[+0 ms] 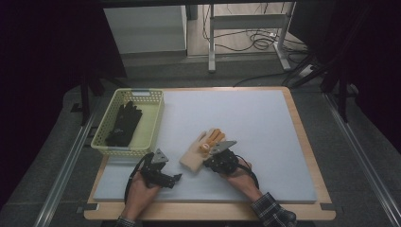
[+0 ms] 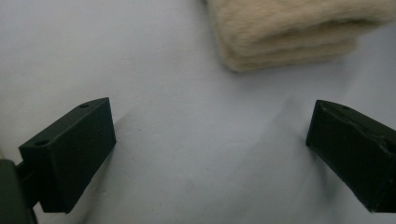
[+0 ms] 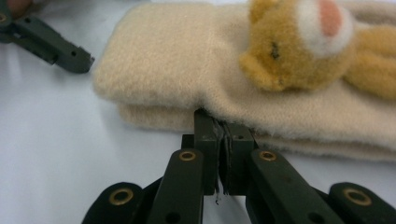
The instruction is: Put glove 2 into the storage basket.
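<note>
Cream fleece glove (image 1: pixel 197 152): lies flat near the middle of the white worktop (image 1: pixel 265 137), orange fingers toward 1 o'clock, cuff toward 7 o'clock. A small orange plush bear (image 3: pixel 299 46) sits on its back.

Right gripper (image 3: pixel 223 140): at the glove's 4 o'clock edge; jaws drawn together against the lower layer of the cuff. Whether fabric is pinched between them cannot be told.

Left gripper (image 2: pixel 210 135): at 9 o'clock of the glove's cuff, apart from it; jaws wide apart over bare worktop, nothing between them.

Yellow mesh basket (image 1: pixel 153 113): at 10 o'clock of the glove, on the worktop's left edge; a black glove (image 1: pixel 124 124) lies inside.
</note>
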